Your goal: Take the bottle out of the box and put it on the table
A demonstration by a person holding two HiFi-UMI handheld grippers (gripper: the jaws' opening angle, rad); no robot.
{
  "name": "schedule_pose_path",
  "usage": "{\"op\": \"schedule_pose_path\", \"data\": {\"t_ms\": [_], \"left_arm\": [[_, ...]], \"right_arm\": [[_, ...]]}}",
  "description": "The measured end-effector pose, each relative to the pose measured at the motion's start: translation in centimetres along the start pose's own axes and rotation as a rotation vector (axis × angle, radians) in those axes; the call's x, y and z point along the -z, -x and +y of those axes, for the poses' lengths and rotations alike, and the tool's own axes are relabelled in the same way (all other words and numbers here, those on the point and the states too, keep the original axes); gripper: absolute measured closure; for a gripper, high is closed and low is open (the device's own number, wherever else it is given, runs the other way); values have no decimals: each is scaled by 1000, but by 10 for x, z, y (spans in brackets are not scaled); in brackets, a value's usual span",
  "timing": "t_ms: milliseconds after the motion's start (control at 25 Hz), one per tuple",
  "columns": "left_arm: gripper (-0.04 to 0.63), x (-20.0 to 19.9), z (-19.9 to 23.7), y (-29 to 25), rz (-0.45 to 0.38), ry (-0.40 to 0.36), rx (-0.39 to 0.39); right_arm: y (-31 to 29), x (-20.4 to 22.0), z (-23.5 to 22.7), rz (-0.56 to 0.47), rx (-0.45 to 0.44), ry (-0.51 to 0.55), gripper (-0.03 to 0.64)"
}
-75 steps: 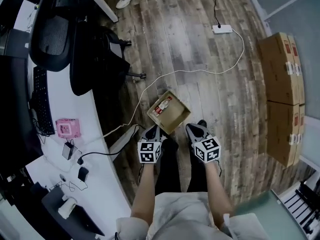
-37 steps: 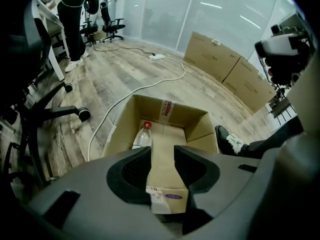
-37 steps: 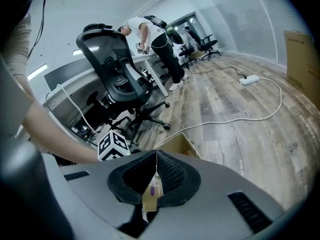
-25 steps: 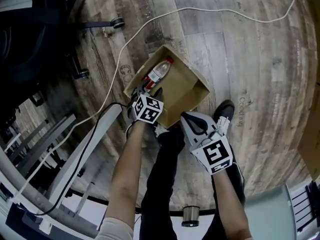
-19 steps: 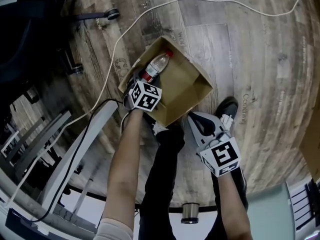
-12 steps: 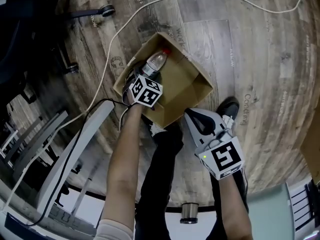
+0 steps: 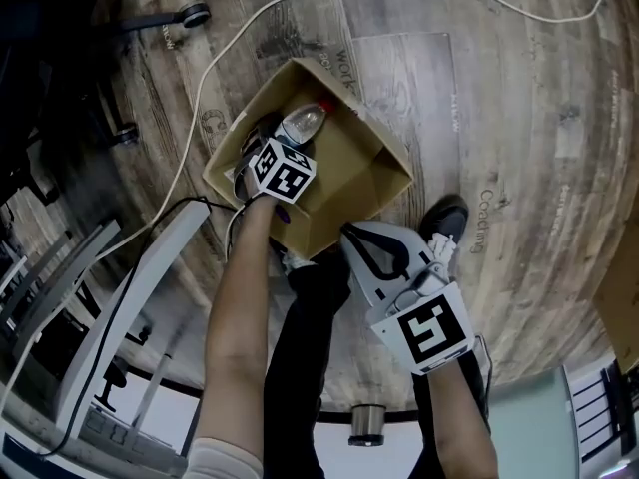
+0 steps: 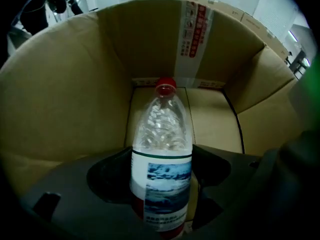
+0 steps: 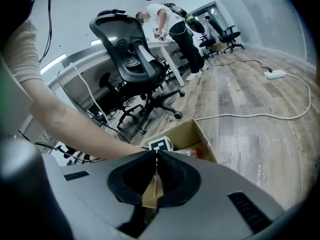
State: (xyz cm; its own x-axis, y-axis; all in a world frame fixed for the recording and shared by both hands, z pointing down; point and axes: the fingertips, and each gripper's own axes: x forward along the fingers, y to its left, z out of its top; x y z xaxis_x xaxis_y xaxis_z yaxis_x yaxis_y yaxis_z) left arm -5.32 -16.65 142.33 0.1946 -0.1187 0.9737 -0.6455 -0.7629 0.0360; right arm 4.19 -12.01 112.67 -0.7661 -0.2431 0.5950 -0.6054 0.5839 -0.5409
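A clear plastic bottle (image 7: 300,121) with a red cap lies in the open cardboard box (image 7: 374,168) on the wooden floor. My left gripper (image 7: 265,140) points steeply down into the box. In the left gripper view the bottle (image 8: 162,149) lies between the jaws of that gripper (image 8: 162,158), cap toward the far box wall (image 8: 65,94). The jaws have just been opening; a gap shows on each side of the bottle, so the pads do not press on it. My right gripper (image 7: 349,233) hangs at the box's near edge, its jaws (image 9: 156,156) shut on nothing.
A white cable (image 7: 200,78) curls over the floor left of the box. A white desk leg (image 7: 150,267) runs at lower left, a chair caster (image 7: 190,15) at top left. My shoe (image 7: 444,218) stands right of the box. An office chair (image 9: 132,49) stands beyond.
My left gripper has sunk into the box and over the bottle, and its jaws have spread wider. The right gripper has stayed at the box's near edge.
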Motion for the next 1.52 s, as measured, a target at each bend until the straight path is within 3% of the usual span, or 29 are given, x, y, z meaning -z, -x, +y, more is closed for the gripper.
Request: {"op": "schedule_pose_path", "data": {"t_ms": [200,480,720,840,960,1080,1320,1520], "left_arm": [[270,1,-6,-3,-27,-23,69],[284,0,-13,7,-28,21,44],[284,-14,-52,43,-48,-91,106],[284,-22,-61,64,-59,-45,125],[284,-34,-67,90,-78,23,143],[284,-42,-72,118,-93,72,162],[284,-63,-72,172,-143,85,165],[284,-85,-73,236,-223,115,170]], "right_arm": [[7,5,-8,10,-4,14,575],[17,3,-16,-8,13,-28,575],[14,-5,-11,-26,18,-43,575],[14,-18,-4,-66,12,-24,575],[24,-14,2,-15,23,20,575],[43,0,-3,20,81,-2,575],[81,-12,-7,58,155,5,575],[100,-51,8,45,187,10,575]]}}
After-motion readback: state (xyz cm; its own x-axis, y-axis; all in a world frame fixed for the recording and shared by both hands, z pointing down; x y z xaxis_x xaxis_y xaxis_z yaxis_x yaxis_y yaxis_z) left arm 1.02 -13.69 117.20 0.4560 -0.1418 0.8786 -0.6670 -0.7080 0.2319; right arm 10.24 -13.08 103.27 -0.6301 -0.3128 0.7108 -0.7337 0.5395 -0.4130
